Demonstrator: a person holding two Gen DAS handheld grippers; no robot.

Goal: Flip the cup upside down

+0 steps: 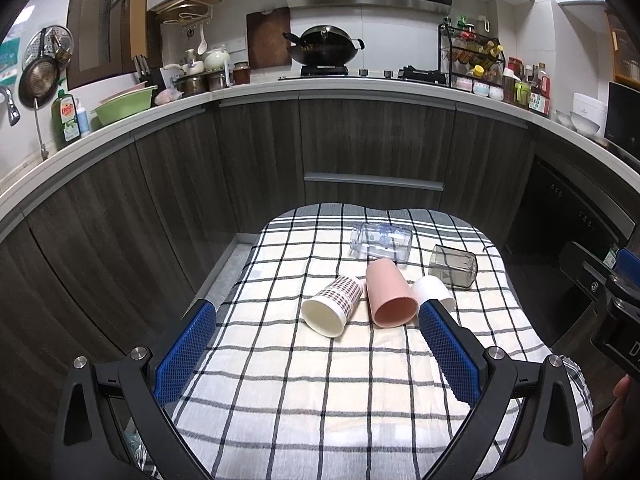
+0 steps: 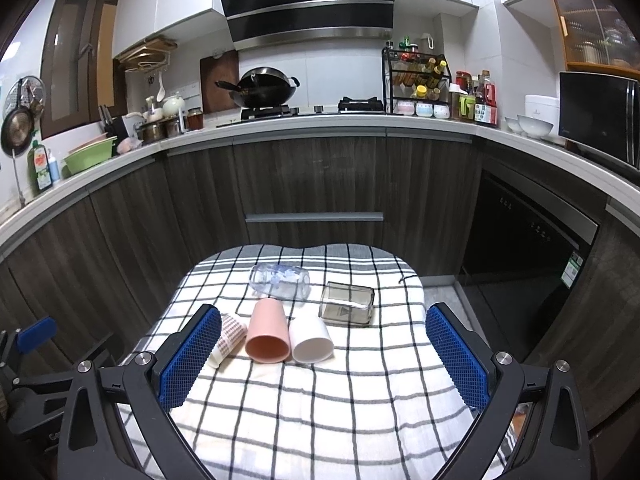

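1. The cloth [image 1: 320, 380] is showing a white ground crossed by black and grey checks.
2. Left of the pink cup [image 1: 390, 294], a white cup [image 1: 334, 304] is wearing a brown houndstooth band.
3. Right of the pink cup, a plain white cup [image 2: 311, 339] is lying.
4. Beyond it, a clear glass [image 1: 382, 242] with pale blue print and a smoky grey square cup [image 1: 454, 266] are lying.
5. Both tools' pads [image 2: 192, 354] are showing blue mesh on black arms.

Dark wood cabinets [image 2: 316, 172], white countertop [image 2: 320, 122]
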